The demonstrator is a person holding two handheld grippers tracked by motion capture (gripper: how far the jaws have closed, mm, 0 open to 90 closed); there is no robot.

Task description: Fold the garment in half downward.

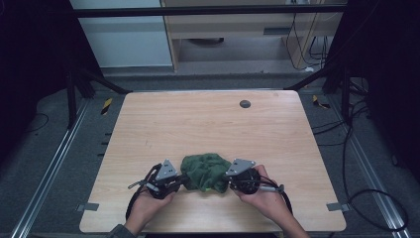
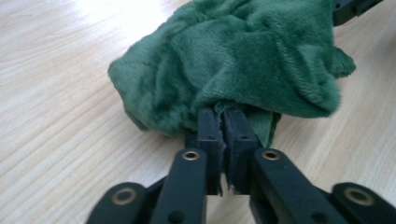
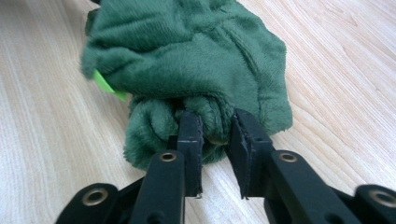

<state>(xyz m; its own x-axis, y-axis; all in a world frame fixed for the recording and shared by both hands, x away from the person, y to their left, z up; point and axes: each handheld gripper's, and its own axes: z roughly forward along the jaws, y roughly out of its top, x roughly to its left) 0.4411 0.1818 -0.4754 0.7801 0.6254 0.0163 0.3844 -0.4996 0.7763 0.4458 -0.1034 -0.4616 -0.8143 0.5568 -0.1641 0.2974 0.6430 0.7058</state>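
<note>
A crumpled dark green plush cloth [image 1: 205, 172] is seen on the near half of a light wooden table [image 1: 208, 124], lying bunched in a soft heap between the two grippers. The left gripper [image 1: 179, 181] is held in the person's left hand [image 1: 148, 201] at the cloth's left side, and in the left gripper view its black jaws are pressed almost together, with a thin fold of the cloth's edge pinched between their tips. The right gripper [image 1: 229, 181] is held in the right hand [image 1: 262, 198] at the cloth's right side; in the right gripper view its jaws are set a little apart, and a thick rolled bunch of the fabric is clamped between them. In that same view a small bright green tag [image 3: 108, 86] is seen sticking out from under a fold at the cloth's left. A grey three-cornered plate is carried on top of each gripper, and black cables are trailed back from both toward the near edge of the table. A small dark round disc [image 1: 244, 103] is set into the tabletop near its far edge, well apart from the cloth. Grey floor [image 1: 54, 148] is visible around the table.
</note>
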